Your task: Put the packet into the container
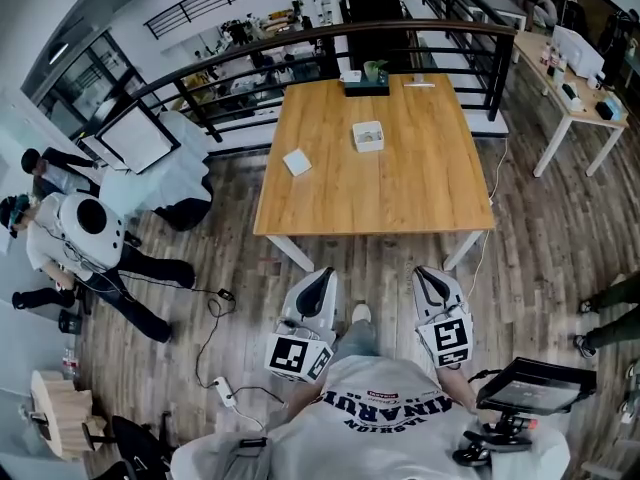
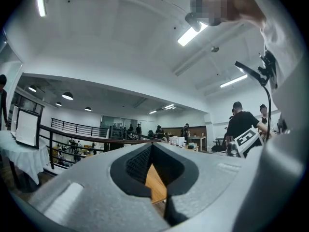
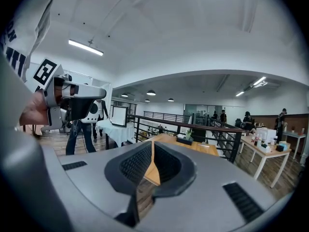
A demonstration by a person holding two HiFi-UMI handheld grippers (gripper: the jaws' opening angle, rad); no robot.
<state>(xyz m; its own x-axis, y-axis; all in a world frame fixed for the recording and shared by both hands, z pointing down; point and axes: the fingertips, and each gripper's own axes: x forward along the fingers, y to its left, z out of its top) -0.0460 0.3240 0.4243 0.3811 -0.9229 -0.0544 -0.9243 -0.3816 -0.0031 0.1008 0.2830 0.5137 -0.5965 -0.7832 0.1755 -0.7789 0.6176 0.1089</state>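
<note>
Two grippers, left (image 1: 318,276) and right (image 1: 432,274), both clamped shut on nothing, held low before the person's body, well apart from the wooden table (image 1: 420,183); appears barely begun as a task, with no pickup made; white packet (image 1: 297,161) flat on the tabletop toward its left side, near but clear of the small square container (image 1: 357,136); contents of that container too small to tell, perhaps something pale inside; left to do, by all appearances: reaching the table, grasping the packet, carrying it across, dropping it in; at the far edge, dark tray (image 1: 350,90) bearing a small green plant (image 1: 373,70).
</note>
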